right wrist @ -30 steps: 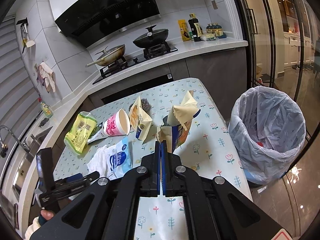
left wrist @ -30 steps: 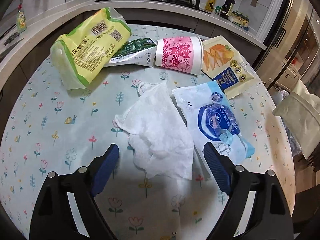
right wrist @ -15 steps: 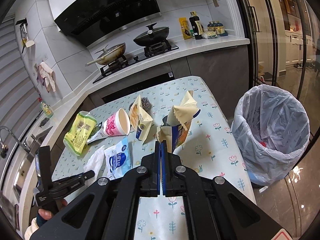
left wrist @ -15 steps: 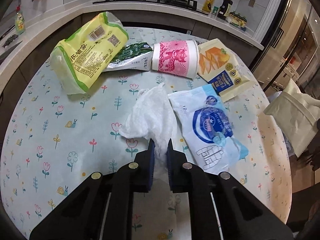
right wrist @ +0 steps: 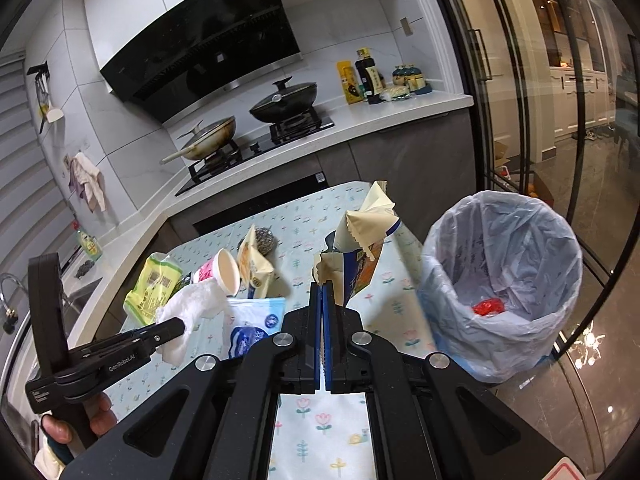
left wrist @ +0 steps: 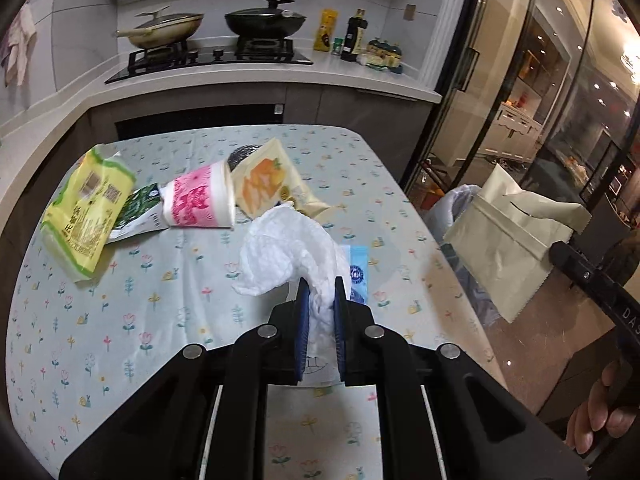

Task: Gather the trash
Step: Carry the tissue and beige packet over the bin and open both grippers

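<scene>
Over the flowery tablecloth (left wrist: 168,292) the left gripper (left wrist: 319,300) has its blue pads clamped on a crumpled white tissue (left wrist: 288,252), which hangs lifted off the table, bunched up and drooping to the left of the fingers. Right gripper (right wrist: 322,300) is pinched tight on a torn-open cream and blue snack bag (right wrist: 360,252), holding it up in the air just left of the bin. That trash bin (right wrist: 504,280) sits on the floor beside the table, lined with a pale plastic bag, with something red at the bottom. Lying on the table: a yellow-green packet (left wrist: 88,208), a small dark green wrapper (left wrist: 140,208), a pink paper cup (left wrist: 196,200) tipped on its side, an orange-printed snack pouch (left wrist: 264,184), a steel scrubber (right wrist: 266,238) behind it, and a blue wet-wipe pack (right wrist: 256,320) partly hidden under the tissue.
</scene>
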A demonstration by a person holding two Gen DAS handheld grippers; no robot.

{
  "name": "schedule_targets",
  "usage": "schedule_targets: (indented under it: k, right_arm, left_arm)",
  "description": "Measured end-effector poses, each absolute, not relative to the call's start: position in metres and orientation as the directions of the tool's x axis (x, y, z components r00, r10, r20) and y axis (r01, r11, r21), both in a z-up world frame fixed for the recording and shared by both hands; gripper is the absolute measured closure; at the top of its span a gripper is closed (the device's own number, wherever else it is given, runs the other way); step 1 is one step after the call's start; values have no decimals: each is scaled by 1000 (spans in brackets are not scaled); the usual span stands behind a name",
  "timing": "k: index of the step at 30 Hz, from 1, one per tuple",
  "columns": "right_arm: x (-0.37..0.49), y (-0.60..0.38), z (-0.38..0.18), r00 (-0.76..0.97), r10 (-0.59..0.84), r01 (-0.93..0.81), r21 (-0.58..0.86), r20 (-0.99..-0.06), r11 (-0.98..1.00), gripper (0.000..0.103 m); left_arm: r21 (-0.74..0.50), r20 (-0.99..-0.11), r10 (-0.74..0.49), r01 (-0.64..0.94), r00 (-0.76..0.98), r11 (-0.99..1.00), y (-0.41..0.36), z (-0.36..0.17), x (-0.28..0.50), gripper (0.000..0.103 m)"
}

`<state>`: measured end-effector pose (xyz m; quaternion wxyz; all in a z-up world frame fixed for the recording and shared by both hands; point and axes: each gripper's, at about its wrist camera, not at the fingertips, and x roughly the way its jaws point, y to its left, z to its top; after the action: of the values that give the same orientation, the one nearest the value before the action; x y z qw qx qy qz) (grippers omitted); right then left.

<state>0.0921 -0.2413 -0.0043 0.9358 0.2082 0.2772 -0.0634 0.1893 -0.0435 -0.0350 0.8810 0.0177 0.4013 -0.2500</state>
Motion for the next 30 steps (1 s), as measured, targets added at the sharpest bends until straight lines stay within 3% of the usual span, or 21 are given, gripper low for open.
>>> schedule_targets:
  k: [14, 30]
  right_arm:
    - [65, -320, -11, 838, -108, 343, 364, -534, 866, 101]
    - [73, -404, -50, 777, -171, 454, 350, -606, 820, 101]
  left_arm:
    - [-155, -687, -526, 606, 502, 781, -153, -17, 170, 92]
    - [-246, -736, -612, 729, 289, 639, -292, -58, 193, 92]
